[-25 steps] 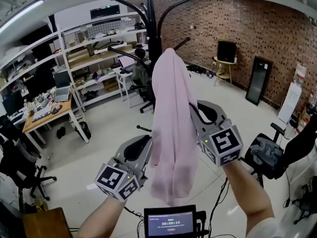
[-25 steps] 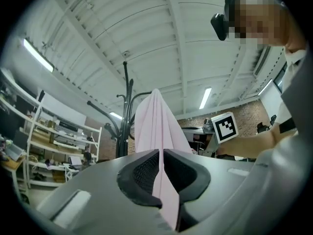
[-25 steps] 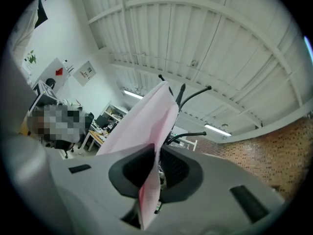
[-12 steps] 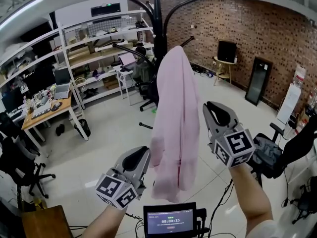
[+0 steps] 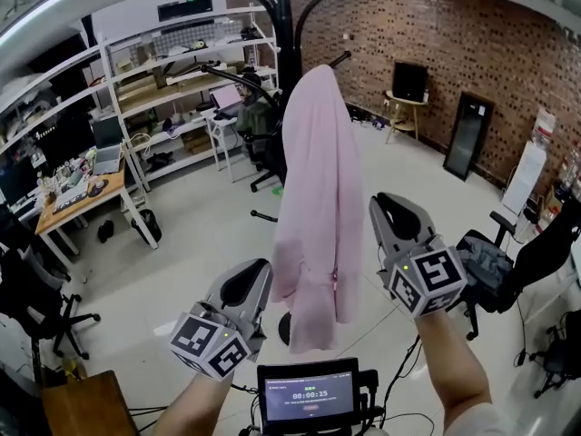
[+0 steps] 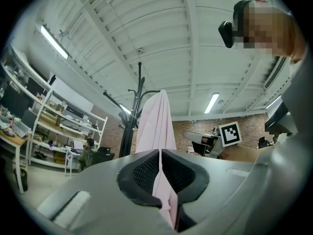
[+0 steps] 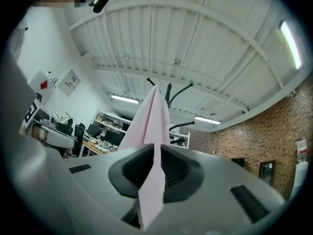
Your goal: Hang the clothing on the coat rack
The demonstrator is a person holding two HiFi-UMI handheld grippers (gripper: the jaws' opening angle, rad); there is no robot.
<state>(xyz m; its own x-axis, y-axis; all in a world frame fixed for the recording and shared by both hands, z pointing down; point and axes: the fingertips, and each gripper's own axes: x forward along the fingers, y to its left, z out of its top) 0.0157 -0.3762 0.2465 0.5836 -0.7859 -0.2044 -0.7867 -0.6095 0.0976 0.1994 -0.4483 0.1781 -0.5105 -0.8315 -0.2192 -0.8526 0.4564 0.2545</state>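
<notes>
A pink garment point(image 5: 313, 198) hangs down from the top of the black coat rack point(image 5: 283, 25), its hem loose above the floor. My left gripper point(image 5: 250, 280) sits low on the garment's left, jaws shut. My right gripper point(image 5: 392, 209) is on its right, jaws together, with floor showing between it and the cloth. In the left gripper view the garment point(image 6: 155, 126) rises beyond the gripper point(image 6: 160, 153), a pink strip showing in the slit. The right gripper view shows the same garment point(image 7: 149, 126) past its gripper point(image 7: 156, 148).
White shelving point(image 5: 172, 71) and a wooden desk point(image 5: 73, 203) stand at the left, with a black office chair point(image 5: 27, 307) nearer. Another chair with grey cloth point(image 5: 490, 271) is at the right. A small screen point(image 5: 309, 398) sits below the grippers. A brick wall point(image 5: 454, 53) closes the back.
Both grippers have dropped and drawn back from the garment, which was bunched between them. It now hangs straight and free from the rack.
</notes>
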